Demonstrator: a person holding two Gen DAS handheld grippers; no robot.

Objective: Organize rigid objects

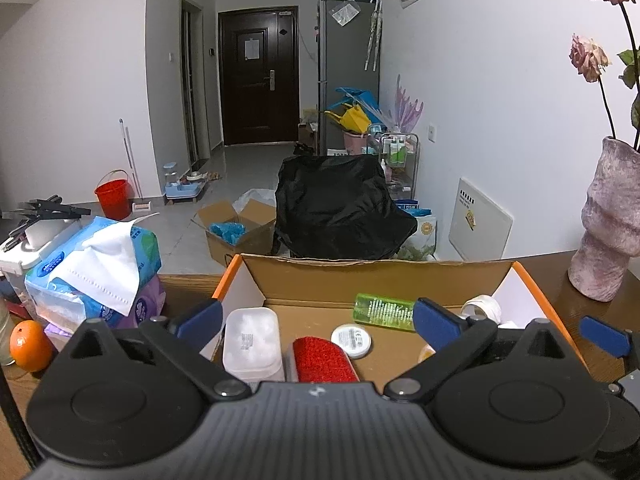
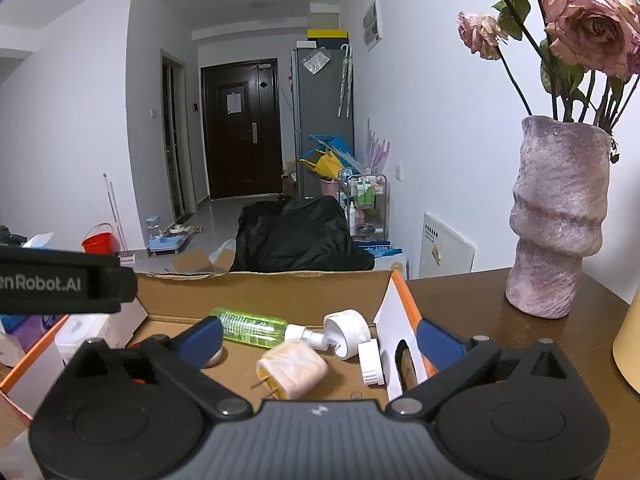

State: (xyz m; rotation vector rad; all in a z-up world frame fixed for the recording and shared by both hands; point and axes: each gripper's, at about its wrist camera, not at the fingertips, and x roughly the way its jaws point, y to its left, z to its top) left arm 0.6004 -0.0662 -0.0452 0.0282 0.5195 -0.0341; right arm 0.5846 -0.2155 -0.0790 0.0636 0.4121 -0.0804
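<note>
red brush [image 1: 323, 360] half behind left gripper [image 1: 318, 318]

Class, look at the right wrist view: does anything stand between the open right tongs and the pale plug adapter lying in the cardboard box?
Nothing visible does. The right tongs hang open over the cardboard box, and the plug adapter lies between the fingers, uncovered. The green bottle lies behind it, and the white cap beside it.
</note>
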